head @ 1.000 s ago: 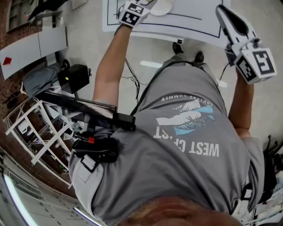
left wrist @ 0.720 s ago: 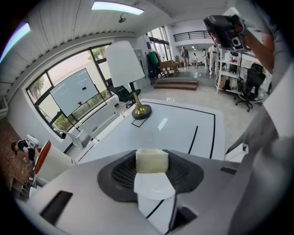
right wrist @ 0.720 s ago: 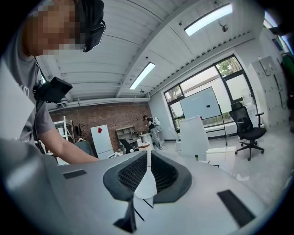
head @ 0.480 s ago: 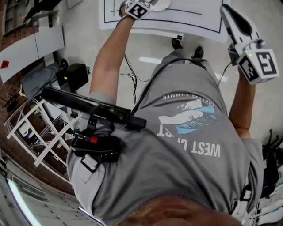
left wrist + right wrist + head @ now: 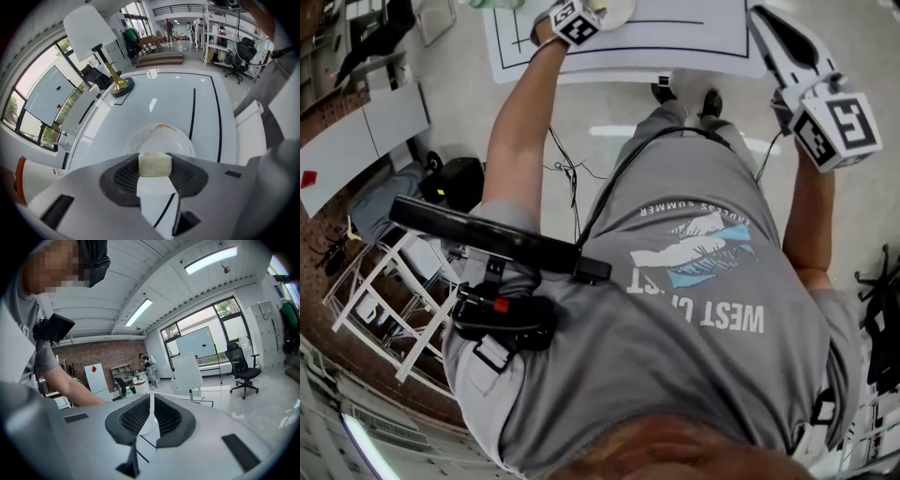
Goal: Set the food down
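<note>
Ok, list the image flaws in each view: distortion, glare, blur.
Head view: heavy fisheye bending, left gripper cut at the top edge. Left gripper view: dark round vignette, light streaks glaring on the white table, food block sharp. Right gripper view: mosaic patch top left, bright windows.

Obscured, cropped and indistinct items, three views.
Head view: left gripper cropped by top edge, marker cube alone in frame, jaws outside it; plate and table cropped likewise; green item at same edge, too little shown to identify; shirt print partly lost in a fold. Left gripper view: lower part of food block masked by the jaws clamped on it; near rim of plate masked by block and jaws; distant people too small for detail. Right gripper view: pale sliver through the narrow slit at right gripper, too thin to identify; distant person too small for detail.
</note>
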`<state>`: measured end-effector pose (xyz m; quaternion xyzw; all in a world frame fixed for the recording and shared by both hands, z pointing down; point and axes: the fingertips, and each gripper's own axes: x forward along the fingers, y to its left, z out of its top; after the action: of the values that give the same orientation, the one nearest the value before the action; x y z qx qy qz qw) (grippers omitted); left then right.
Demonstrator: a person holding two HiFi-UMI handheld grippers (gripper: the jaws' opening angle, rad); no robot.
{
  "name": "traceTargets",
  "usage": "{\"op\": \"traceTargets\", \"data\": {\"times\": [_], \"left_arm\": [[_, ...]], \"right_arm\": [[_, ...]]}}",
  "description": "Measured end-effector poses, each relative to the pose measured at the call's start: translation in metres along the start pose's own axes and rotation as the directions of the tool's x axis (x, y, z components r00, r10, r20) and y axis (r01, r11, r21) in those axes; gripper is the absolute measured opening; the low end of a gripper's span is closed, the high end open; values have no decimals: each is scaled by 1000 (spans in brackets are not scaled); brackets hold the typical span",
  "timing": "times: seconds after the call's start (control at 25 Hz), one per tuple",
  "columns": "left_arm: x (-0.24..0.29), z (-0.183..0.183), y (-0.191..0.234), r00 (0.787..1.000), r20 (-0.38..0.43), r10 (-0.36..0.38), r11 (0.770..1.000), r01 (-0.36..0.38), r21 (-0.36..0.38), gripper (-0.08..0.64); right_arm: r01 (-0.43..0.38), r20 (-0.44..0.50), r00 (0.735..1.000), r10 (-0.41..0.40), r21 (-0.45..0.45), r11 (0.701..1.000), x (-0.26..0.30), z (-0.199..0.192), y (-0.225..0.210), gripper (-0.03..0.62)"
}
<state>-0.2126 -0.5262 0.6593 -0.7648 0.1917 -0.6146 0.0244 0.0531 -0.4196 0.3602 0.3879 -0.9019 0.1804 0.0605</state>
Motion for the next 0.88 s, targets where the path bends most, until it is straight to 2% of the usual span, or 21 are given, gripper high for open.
{"op": "traceTargets", "data": {"times": [0.24,0.56,0.72,0.88], "left_arm": [[16,-2,-3,997,-76,-22,994,29,101,170],[30,-12,2,985,-170,10,975,28,220,170],[31,-10,6,973,-227,46,941,35,338,170],[34,-9,6,954,-286,90,888,53,456,170]], "right_arm": [[31,22,999,-31,2,1000,-3,0,-11,11],[41,-8,999,-41,19,999,-2,-9,-12,11],[42,-11,999,-42,20,999,-1,-11,-12,11],[39,-13,999,-39,19,999,1,-13,-8,11]]}}
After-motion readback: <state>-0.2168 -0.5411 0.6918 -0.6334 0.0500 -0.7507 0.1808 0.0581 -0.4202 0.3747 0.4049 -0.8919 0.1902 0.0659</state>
